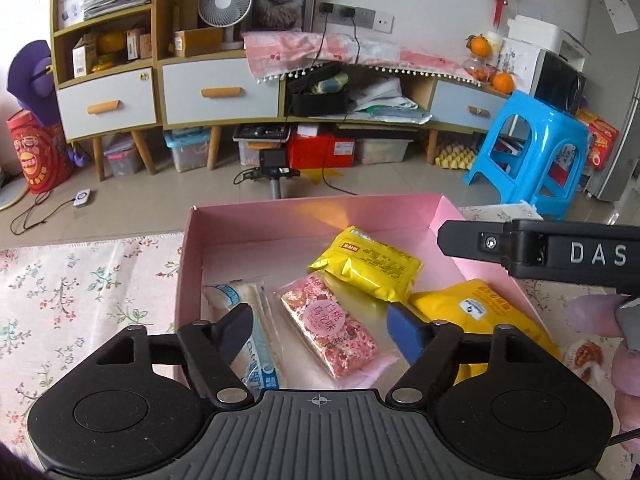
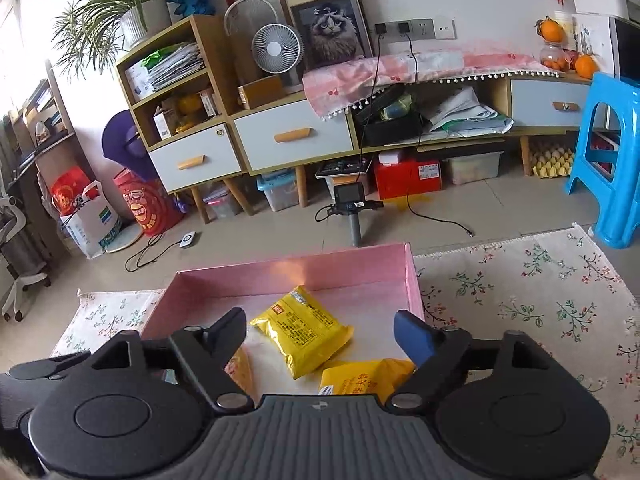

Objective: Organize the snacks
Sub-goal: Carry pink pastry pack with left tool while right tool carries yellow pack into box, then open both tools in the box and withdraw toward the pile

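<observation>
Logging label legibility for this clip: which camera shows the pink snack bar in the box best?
The left wrist view. The pink snack bar lies in full sight on the floor of the pink box, between the open fingers of the left gripper, label readable. In the right wrist view the gripper body hides that spot, so the bar is not visible.

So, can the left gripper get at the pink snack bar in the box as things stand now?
Probably yes: the left gripper is open above the pink snack bar, which lies uncovered in the pink box; neighbouring packets leave its sides free.
</observation>
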Available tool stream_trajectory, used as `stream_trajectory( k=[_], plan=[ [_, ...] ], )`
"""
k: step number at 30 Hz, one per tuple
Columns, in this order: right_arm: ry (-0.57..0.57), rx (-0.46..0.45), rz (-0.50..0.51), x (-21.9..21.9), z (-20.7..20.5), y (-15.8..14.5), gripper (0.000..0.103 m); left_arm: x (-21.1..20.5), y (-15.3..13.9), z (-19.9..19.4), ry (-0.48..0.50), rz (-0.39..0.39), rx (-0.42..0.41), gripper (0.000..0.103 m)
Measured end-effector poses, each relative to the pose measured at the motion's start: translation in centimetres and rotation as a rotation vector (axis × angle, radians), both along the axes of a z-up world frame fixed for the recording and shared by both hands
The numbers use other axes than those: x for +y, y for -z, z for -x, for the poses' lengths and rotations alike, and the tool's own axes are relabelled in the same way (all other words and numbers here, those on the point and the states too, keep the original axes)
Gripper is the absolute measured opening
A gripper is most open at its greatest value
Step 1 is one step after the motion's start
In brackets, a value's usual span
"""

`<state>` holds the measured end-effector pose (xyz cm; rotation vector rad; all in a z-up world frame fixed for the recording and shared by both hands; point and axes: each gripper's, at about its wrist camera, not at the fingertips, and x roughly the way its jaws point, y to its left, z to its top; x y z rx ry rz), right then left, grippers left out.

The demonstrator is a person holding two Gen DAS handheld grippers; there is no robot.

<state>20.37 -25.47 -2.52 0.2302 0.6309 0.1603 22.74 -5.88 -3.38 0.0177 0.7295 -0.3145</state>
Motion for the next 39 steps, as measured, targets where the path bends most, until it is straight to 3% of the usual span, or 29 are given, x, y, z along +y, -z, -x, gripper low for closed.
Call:
stream_trajectory(
  k=[10,16,31,39],
  plan=[
    [-0.017,-0.019,0.049,1.3,2.9,-2.4,0.085,1.4,-2.5,2.9,0.003,0.005,0.007,0.089],
    [0.003,-0.015,0.058,1.5,4.9,-3.5,0.087,3.0,-3.2,5.6,-0.015,0.02,0.01,0.091],
    [-0.017,0.013,0.106,2.7,11.0,-2.5,0.09,8.0,-1.0,12.9,-0.036,-0.04,0.007,0.091],
    [-0.058,-0.043,0.169,4.3,13.9,-1.9,0.09,10.4,-0.5,15.7,-0.047,-0.009,0.006,0.091]
  ],
)
